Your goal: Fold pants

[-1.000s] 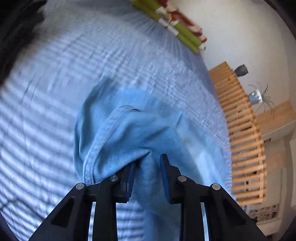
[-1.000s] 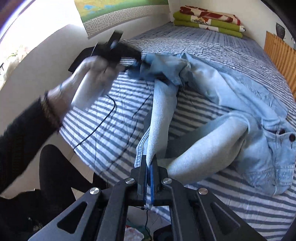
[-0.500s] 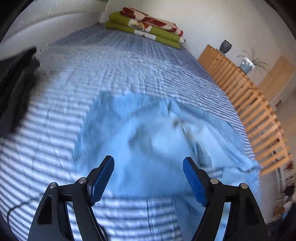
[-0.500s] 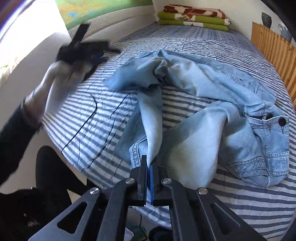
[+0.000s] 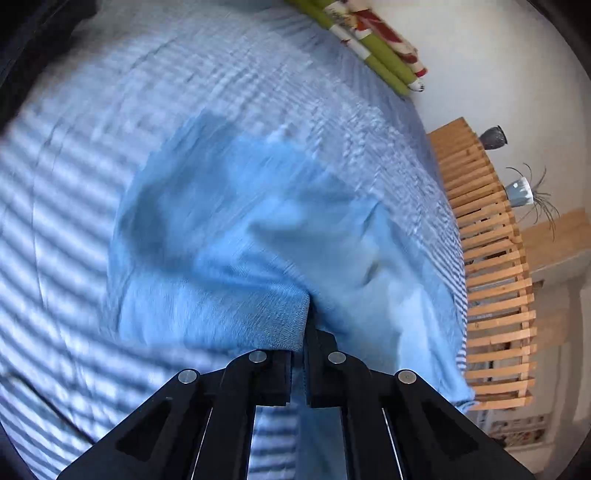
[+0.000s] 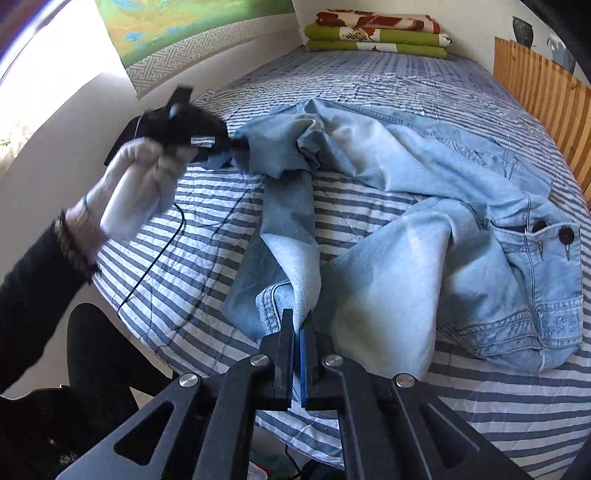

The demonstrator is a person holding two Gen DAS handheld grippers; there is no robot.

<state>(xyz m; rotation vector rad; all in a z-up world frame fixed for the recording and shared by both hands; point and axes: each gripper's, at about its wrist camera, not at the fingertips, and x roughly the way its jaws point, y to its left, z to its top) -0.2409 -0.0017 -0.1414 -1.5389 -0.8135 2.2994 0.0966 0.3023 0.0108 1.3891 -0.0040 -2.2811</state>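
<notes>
Light blue jeans [image 6: 424, 206] lie crumpled across the striped bed, the waistband with its dark button [image 6: 563, 234] at the right. My right gripper [image 6: 299, 321] is shut on a leg hem near the bed's front edge, with denim pinched between its pads. My left gripper [image 6: 234, 142], held by a white-gloved hand [image 6: 140, 181], sits at the far end of the other leg. In the left wrist view the left gripper [image 5: 304, 332] has its jaws closing on a folded denim edge [image 5: 258, 314], and the pads press on the cloth. The jeans [image 5: 240, 229] are blurred there.
A blue-and-white striped bed cover [image 6: 369, 77] lies under everything. Folded green and red blankets [image 6: 376, 33] sit at the bed's head. A slatted wooden rail [image 6: 543, 88] runs along the right side. A thin black cable [image 6: 162, 254] trails over the left edge. A dark sleeve [image 6: 33, 280] is at left.
My left gripper let go of the bunched denim, opened wide, then came back down and closed on a leg edge. My right gripper kept its grip and shifted slightly.
</notes>
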